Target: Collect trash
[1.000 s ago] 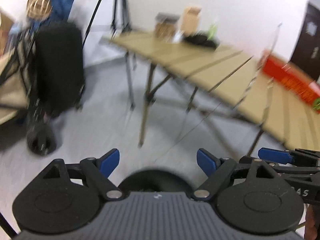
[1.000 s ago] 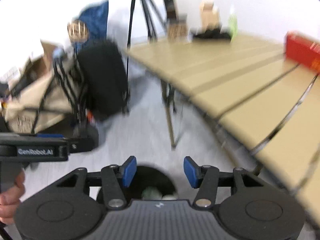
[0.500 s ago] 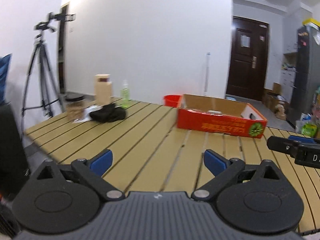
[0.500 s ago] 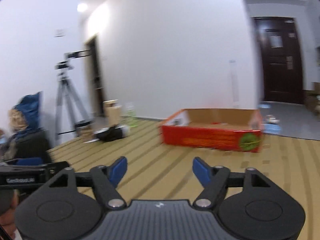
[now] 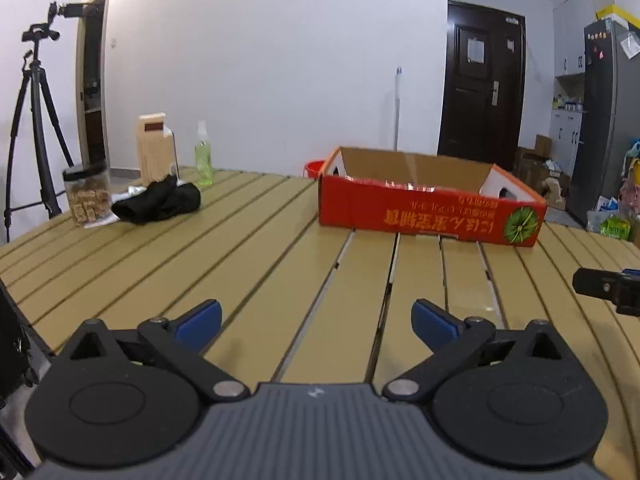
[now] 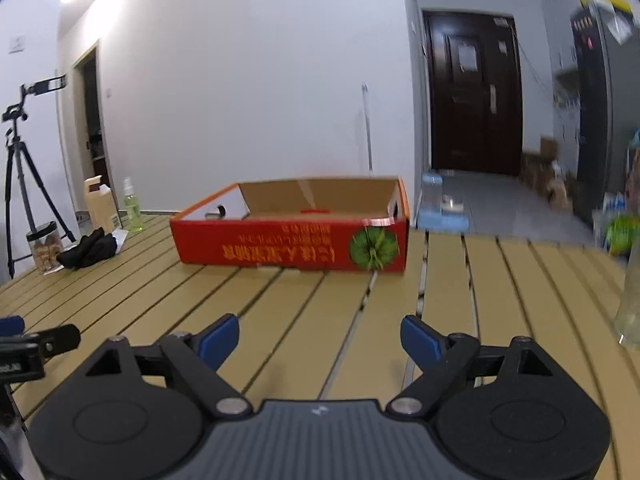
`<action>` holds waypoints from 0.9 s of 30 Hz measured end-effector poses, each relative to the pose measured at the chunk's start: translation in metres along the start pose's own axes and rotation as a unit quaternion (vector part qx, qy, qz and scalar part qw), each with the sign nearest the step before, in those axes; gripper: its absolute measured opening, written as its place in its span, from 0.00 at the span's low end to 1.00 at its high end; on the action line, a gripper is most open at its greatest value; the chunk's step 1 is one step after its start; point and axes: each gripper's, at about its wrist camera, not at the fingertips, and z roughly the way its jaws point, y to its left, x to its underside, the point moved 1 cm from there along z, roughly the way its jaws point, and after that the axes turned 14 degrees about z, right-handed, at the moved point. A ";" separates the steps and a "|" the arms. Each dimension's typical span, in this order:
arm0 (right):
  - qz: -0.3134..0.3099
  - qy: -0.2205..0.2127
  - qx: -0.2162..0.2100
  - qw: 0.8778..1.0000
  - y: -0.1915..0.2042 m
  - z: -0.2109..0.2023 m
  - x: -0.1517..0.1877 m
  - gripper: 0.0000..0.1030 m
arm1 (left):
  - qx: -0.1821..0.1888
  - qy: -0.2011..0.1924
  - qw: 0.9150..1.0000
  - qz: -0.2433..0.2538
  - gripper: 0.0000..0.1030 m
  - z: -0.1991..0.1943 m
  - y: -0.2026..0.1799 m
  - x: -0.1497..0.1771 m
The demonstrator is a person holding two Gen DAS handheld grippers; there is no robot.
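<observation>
My left gripper (image 5: 316,318) is open and empty, held over the near part of a tan slatted table (image 5: 248,264). My right gripper (image 6: 320,336) is open and empty too, over the same table (image 6: 304,304). A red open cardboard box (image 5: 430,208) sits ahead on the table; it also shows in the right wrist view (image 6: 296,236). No loose trash shows on the table near either gripper. The right gripper's side (image 5: 608,288) shows at the left view's right edge.
At the table's far left stand a snack jar (image 5: 86,196), a black cloth (image 5: 158,200), a tan carton (image 5: 152,148) and a green spray bottle (image 5: 204,156). A clear bottle (image 6: 630,304) is at the right edge. A tripod (image 5: 34,120) stands left.
Both grippers swung up from looking down at a black bin on the floor beside the table to facing across the tabletop. The right view still shifts slightly; both stay open.
</observation>
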 end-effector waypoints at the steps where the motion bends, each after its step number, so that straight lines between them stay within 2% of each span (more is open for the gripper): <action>1: -0.004 0.003 0.000 1.000 -0.001 0.003 0.003 0.85 | 0.001 0.003 1.000 -0.003 1.00 0.003 0.000 0.000; 5: -0.012 0.001 0.015 1.000 -0.006 0.007 0.011 0.85 | 0.004 0.005 1.000 -0.005 1.00 0.009 -0.003 0.004; 23: -0.001 0.014 0.008 1.000 -0.008 0.006 0.012 0.86 | 0.009 -0.004 1.000 0.008 1.00 0.006 -0.009 0.001; 27: -0.003 0.016 0.008 1.000 -0.005 0.001 0.010 0.86 | -0.004 -0.006 1.000 0.010 1.00 -0.008 -0.009 -0.004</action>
